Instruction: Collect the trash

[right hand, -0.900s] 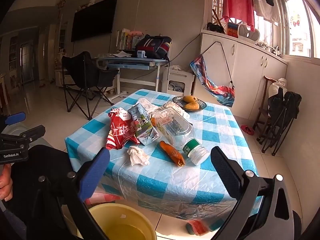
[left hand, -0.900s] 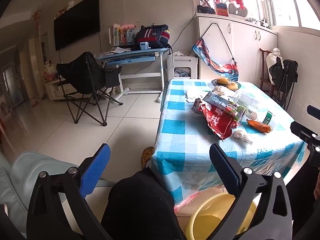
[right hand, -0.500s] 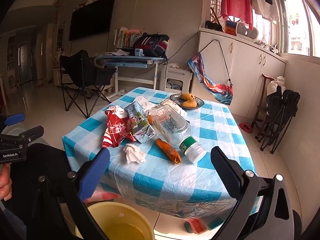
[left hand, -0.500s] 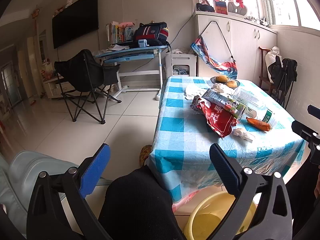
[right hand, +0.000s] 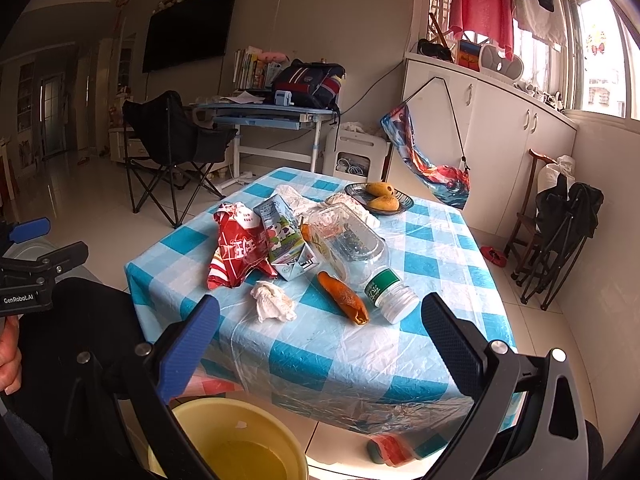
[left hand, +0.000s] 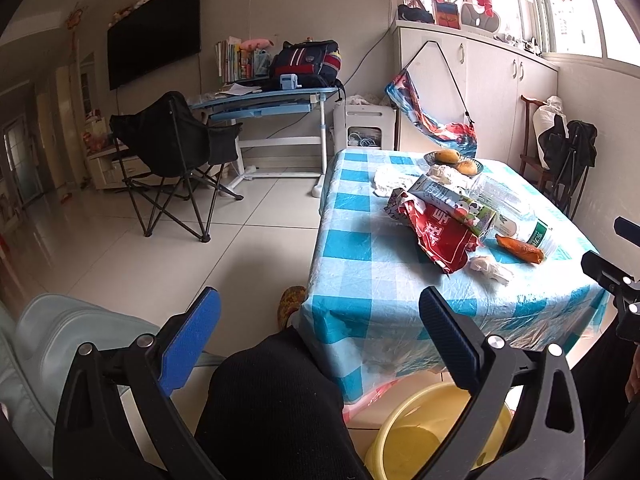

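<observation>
Trash lies on the blue-checked table: a red snack bag, a milk carton, a crumpled tissue, an orange wrapper, a clear plastic bottle. They also show in the left wrist view: the red bag, the tissue. A yellow bucket stands on the floor below the table's near edge. My right gripper is open and empty, short of the table. My left gripper is open and empty, above a dark-clothed knee.
A plate of mangoes sits at the table's far end. A black folding chair and a blue desk stand left. White cabinets line the right wall. A second folded chair leans at the right.
Both grippers have drifted slightly; the table and trash sit a little lower and nearer in the right wrist view. Both stay open and empty.
</observation>
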`<state>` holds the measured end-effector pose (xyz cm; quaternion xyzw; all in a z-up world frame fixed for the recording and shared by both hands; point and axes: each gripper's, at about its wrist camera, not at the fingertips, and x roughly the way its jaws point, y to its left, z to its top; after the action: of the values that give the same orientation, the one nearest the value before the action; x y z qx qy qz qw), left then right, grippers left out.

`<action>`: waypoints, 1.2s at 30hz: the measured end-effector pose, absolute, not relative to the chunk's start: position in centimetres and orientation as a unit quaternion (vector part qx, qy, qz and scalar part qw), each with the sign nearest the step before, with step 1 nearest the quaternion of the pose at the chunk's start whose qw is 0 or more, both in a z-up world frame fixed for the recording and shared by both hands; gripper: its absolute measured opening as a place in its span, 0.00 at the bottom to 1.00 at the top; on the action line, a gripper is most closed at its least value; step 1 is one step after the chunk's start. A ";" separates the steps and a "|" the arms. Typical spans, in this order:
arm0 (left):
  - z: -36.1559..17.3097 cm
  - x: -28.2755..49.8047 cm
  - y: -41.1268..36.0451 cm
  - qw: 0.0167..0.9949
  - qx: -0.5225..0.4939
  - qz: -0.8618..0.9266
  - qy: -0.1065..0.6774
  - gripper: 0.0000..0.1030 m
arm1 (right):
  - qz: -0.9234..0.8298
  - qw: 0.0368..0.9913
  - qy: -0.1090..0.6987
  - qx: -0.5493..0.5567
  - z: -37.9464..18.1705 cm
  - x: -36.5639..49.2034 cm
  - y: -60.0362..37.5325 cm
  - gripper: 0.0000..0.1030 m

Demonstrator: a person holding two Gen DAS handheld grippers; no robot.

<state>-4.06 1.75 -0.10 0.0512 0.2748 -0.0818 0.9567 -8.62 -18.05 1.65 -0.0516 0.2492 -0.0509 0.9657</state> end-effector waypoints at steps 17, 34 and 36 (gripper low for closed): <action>-0.1 -4.0 1.8 0.956 0.052 -0.082 0.276 0.93 | -0.041 0.965 0.258 -0.031 1.4 -8.5 -17.9 0.94; -0.3 -4.0 2.1 0.956 0.050 -0.081 0.277 0.93 | -0.036 0.957 0.287 -0.035 1.4 -8.4 -17.5 0.94; -0.3 -4.0 2.1 0.956 0.050 -0.081 0.277 0.93 | -0.037 0.957 0.287 -0.036 1.4 -8.4 -17.5 0.94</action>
<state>-3.96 2.08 -0.29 0.0499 0.2772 -0.0807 0.9561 -8.36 -17.53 1.40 -0.0357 0.2871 -0.0366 0.9565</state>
